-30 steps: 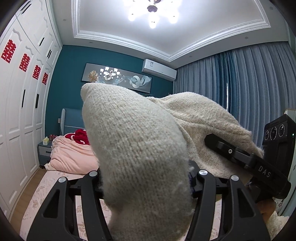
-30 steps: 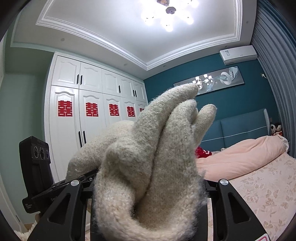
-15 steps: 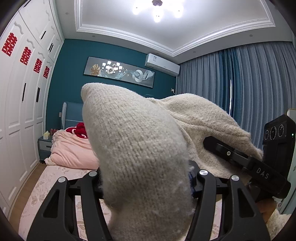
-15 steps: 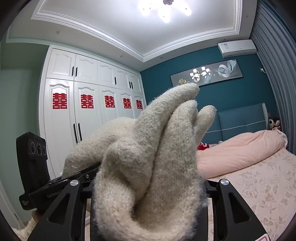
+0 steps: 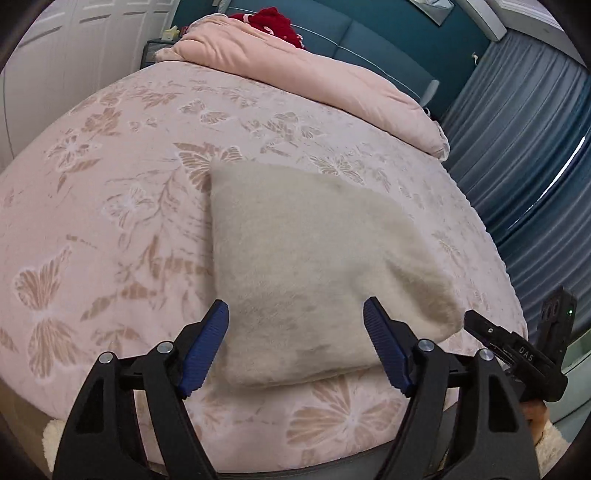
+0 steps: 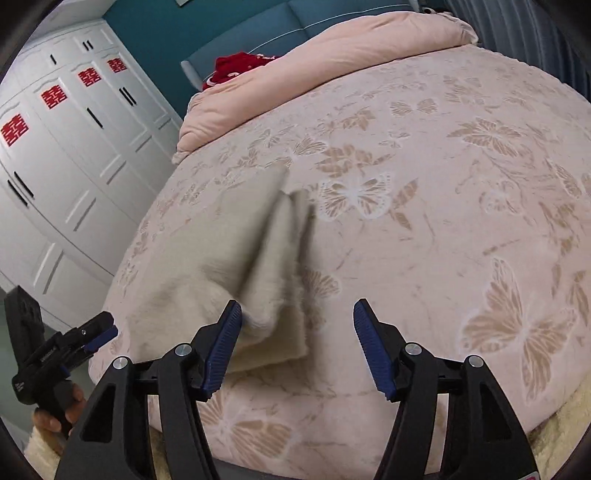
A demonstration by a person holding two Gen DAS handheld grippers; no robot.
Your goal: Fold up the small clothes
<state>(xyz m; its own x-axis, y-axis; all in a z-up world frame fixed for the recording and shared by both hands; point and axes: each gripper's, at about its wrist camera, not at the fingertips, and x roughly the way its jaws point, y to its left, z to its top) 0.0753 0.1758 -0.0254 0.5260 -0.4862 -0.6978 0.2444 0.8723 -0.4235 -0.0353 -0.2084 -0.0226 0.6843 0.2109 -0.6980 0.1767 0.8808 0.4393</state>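
A cream knitted garment [image 5: 303,266] lies folded and blurred on the pink butterfly-print bed [image 5: 110,221]. My left gripper [image 5: 295,317] hovers over its near edge, jaws opening, with the cloth below and between the blue pads [image 5: 203,347] but not pinched. In the right wrist view the garment [image 6: 221,258] lies left of centre with its layered edges showing. My right gripper [image 6: 297,314] is over its near right corner, jaws opening; its left pad [image 6: 221,347] is at the cloth, and the right pad is clear of it.
A rolled pink duvet [image 5: 314,66] and a red item [image 5: 277,22] lie at the head of the bed. White wardrobes [image 6: 55,166] stand on one side, blue curtains [image 5: 517,166] on the other. The other gripper [image 5: 517,354] shows at the right edge of the left wrist view.
Both grippers dropped from pointing up at the room to pointing down at the bed. The garment they held bunched up has been let go and lies on the bed.
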